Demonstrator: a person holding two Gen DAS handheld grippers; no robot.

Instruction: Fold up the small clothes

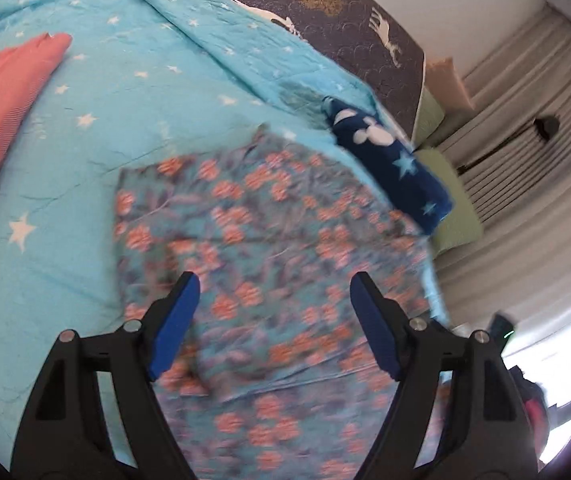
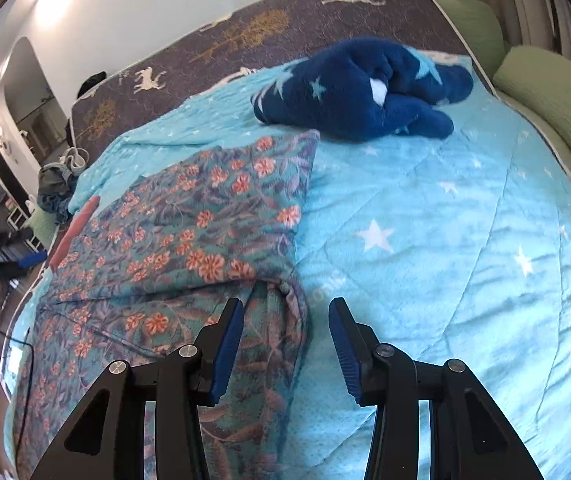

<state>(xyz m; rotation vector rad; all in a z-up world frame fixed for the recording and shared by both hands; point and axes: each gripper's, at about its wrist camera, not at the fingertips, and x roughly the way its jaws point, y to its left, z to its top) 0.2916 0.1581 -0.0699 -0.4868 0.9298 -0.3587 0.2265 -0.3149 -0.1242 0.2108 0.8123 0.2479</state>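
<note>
Floral garment (image 2: 189, 240) lying part-folded on the star blanket (image 2: 445, 240), at ten o'clock of the right gripper (image 2: 285, 344) and beneath the left gripper (image 1: 273, 324), both parted and empty; regrip matching edges, then crease squarely.

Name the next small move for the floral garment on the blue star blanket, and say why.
Probably bring the left hand-held gripper down onto the teal floral fabric garment and pinch an edge for the next fold. Both it and the right hand-held gripper stand open and hold nothing. The garment lies partly folded on the light blue star-print blanket, one layer over the other.
</note>
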